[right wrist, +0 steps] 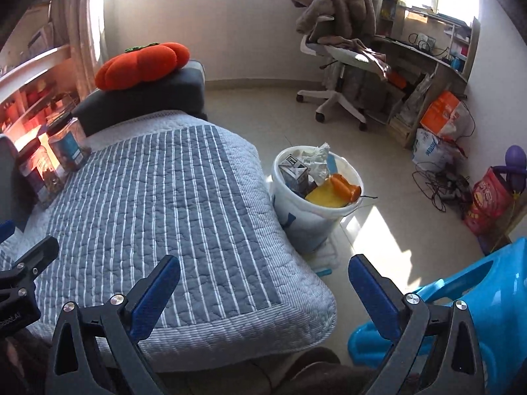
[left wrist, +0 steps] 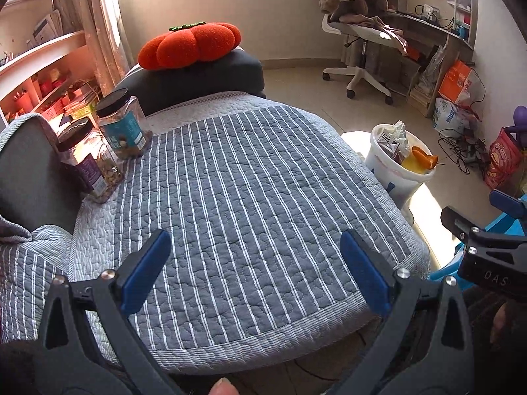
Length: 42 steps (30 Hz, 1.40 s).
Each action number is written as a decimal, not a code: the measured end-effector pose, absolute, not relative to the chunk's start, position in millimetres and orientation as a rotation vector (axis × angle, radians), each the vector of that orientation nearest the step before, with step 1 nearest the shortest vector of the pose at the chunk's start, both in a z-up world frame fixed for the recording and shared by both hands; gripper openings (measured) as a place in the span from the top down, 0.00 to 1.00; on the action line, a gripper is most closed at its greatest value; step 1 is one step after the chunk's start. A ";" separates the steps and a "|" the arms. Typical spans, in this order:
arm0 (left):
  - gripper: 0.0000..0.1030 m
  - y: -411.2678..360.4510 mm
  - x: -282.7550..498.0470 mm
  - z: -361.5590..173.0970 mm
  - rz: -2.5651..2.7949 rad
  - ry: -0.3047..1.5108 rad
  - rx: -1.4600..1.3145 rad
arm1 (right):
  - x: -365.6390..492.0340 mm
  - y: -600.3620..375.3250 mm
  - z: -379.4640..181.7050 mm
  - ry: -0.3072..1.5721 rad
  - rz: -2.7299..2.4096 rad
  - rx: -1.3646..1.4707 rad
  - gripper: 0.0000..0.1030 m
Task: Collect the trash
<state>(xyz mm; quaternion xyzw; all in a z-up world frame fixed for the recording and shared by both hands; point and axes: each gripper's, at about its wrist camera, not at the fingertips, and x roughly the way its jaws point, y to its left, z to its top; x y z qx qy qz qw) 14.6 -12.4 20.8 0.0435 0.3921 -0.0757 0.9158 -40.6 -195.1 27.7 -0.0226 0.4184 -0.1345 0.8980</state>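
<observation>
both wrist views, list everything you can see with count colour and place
quilt: 1, grey with white stripes, covering the seat in front
pumpkin cushion: 1, orange with green top, on a dark grey cushion at the far end
jars: 2, clear with black lids, on the quilt's left edge
bucket: 1, white, on the floor right of the quilt, full of trash
carton: 1, grey and white, in the bucket
orange and yellow trash: in the bucket, kind unclear
office chair: 1, white, draped with brown blanket, by the desk
blue plastic seat: 1, near right
left tool: 1, black with blue pads, open, empty
right tool: 1, same, open, empty
</observation>
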 end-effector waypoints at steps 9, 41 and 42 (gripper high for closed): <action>0.01 -16.6 12.7 19.8 -0.172 0.812 0.097 | -42.5 -197.6 27.5 0.869 -0.282 -0.043 0.00; 0.01 -15.6 14.3 18.4 -0.187 0.826 0.087 | -43.9 -198.3 27.3 0.866 -0.288 -0.033 0.00; 0.01 -15.8 14.0 18.6 -0.188 0.826 0.087 | -44.2 -198.5 27.4 0.866 -0.288 -0.033 0.00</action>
